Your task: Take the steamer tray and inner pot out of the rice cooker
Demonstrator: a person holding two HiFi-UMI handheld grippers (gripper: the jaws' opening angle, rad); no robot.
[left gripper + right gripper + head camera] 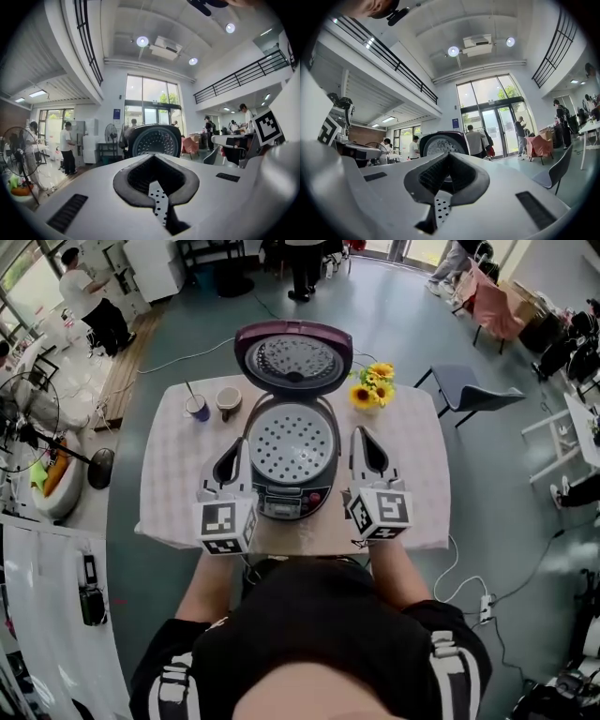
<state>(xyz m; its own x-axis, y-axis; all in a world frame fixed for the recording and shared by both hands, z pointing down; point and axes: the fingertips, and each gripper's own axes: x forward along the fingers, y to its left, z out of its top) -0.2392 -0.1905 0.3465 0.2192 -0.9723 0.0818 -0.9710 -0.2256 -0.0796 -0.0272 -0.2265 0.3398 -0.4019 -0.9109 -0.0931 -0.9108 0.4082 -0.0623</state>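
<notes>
The rice cooker (286, 495) stands open on the table, its purple lid (292, 357) tipped back. A white perforated steamer tray (291, 442) sits in its mouth and hides the inner pot. My left gripper (234, 450) lies level along the cooker's left side, jaws shut and empty. On the cooker's right side lies my right gripper (364, 437), also shut and empty. In the left gripper view, the lid (154, 140) rises beyond the left gripper (154, 158), and a strip of tray (158, 202) shows through the slit. The right gripper (447, 157) view shows the same lid (439, 144) and tray (439, 207).
On the checked table (173, 479) stand a purple cup (197, 408) and a mug (229, 401) left of the lid. Sunflowers (372, 385) stand on its right. A grey chair (469, 388) is beyond the table's right corner. People stand far off.
</notes>
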